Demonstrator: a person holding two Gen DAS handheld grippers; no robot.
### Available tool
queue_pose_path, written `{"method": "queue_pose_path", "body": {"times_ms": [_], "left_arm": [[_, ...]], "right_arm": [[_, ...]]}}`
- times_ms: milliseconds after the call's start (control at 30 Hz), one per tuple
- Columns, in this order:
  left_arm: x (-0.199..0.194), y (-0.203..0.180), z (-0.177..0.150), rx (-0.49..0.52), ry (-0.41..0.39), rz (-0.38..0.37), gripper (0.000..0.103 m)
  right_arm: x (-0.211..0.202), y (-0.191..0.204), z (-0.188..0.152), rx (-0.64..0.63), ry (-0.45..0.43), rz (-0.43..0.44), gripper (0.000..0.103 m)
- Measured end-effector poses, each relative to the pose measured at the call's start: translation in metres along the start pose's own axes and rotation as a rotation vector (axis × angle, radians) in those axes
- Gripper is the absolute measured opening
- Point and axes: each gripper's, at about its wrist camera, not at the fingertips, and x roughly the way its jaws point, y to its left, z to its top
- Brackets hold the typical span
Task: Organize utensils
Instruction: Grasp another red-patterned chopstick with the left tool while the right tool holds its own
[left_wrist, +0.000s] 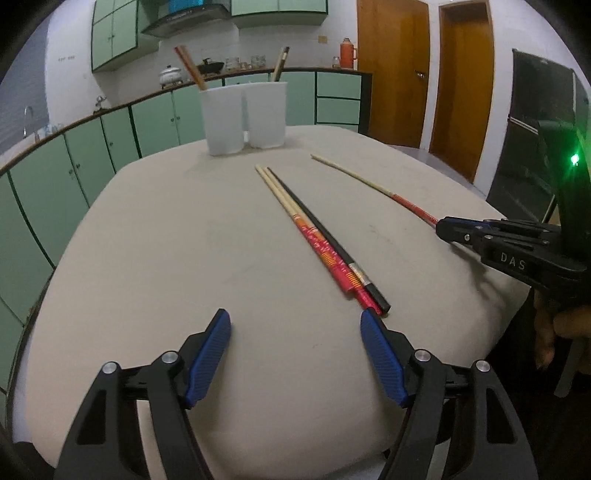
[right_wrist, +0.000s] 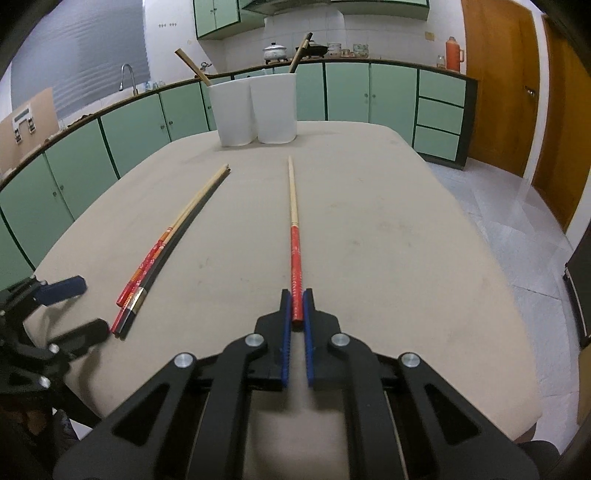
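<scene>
The table (right_wrist: 369, 229) carries everything, cloth-covered and bare at its near half so I have room to work; at its far end, toward 12 o'clock from both my tongs, stand two white cups (right_wrist: 255, 110) side by side and touching, placed together as the sorting targets; the left-hand cup already holds red-handled chopsticks (left_wrist: 190, 68), the right-hand one dark-handled chopsticks (left_wrist: 279, 64), which I judge sets the rule of one kind per cup

Three loose chopsticks (left_wrist: 325, 243) lie bundled in the middle of the table, two red-handled and one black, touching along their length, thick ends toward me; they sit at 1 o'clock from my left tongs (left_wrist: 295, 354) in the left wrist view; those tongs stand wide apart and empty over bare cloth, with the thick ends just beside the right pad, positioned, I judge, for the next pick

My right tongs (right_wrist: 295, 310) are clamped on the thick red end of a single chopstick (right_wrist: 293, 221); its pale tip points to 12 o'clock, straight at the cups; I grip at the end so the tip can enter a cup first; whether the tip rests on the cloth I cannot tell; judged destination: the left-hand cup
</scene>
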Motion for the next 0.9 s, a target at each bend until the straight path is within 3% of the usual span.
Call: {"method": "queue_pose_path", "body": {"times_ms": [200, 300, 400, 700, 900], "left_arm": [[-0.014, 0.004, 0.001, -0.045, -0.005, -0.004, 0.071], [-0.019, 0.008, -0.004, -0.043, -0.008, 0.039, 0.071], [-0.01, 0.014, -0.005, -0.07, 0.027, 0.04, 0.07], [0.003, -0.005, 0.003, -0.025, 0.007, 0.003, 0.07], [0.012, -0.003, 0.011, -0.059, -0.009, 0.047, 0.072]], "right_arm": [[-0.001, -0.004, 0.0, 0.016, -0.001, 0.009, 0.005], [-0.001, -0.004, -0.001, 0.025, -0.002, 0.012, 0.005], [0.0, -0.004, 0.0, 0.029, -0.002, 0.014, 0.005], [-0.001, -0.003, 0.0, 0.029, -0.002, 0.012, 0.005], [0.0, -0.003, 0.0, 0.029, -0.002, 0.012, 0.006]]}}
